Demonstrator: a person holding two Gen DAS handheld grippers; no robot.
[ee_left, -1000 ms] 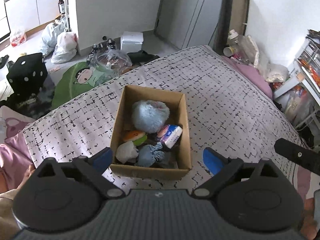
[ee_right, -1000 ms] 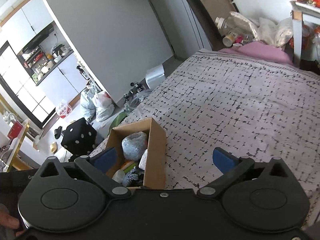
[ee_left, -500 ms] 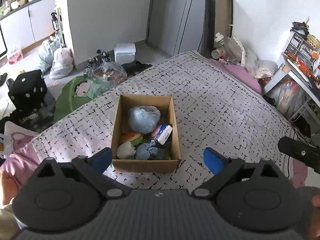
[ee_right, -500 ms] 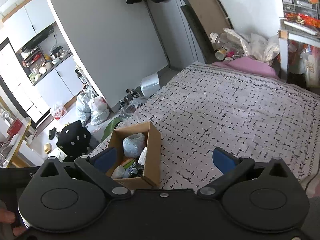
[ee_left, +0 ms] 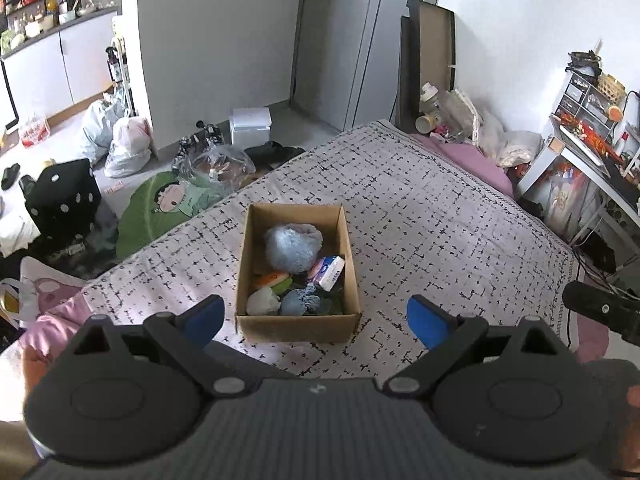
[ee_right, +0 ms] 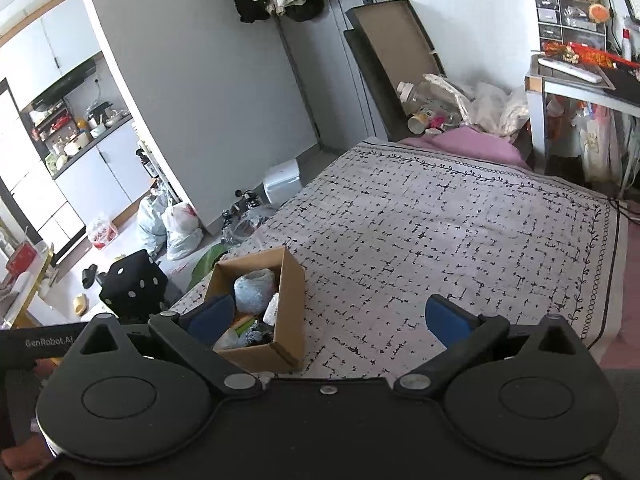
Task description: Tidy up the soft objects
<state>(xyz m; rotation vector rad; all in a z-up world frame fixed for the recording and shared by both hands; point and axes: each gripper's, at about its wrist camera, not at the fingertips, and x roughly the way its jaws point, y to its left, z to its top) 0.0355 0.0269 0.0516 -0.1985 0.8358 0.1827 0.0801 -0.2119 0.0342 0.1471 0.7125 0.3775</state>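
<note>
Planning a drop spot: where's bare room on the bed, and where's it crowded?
Bare bedspread runs from the cardboard box to the pink pillow and desk-side edge. Crowded: inside the box, and the floor beyond its far left.

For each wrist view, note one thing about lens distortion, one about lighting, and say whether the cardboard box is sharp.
Left wrist view: fisheye bends the door frame and darkens the corners; soft even daylight; cardboard box sharp, centred between the open left gripper. Right wrist view: wall edge curves strongly; kitchen area bright; the box is sharp, partly hidden by a finger of the open right gripper.
</note>
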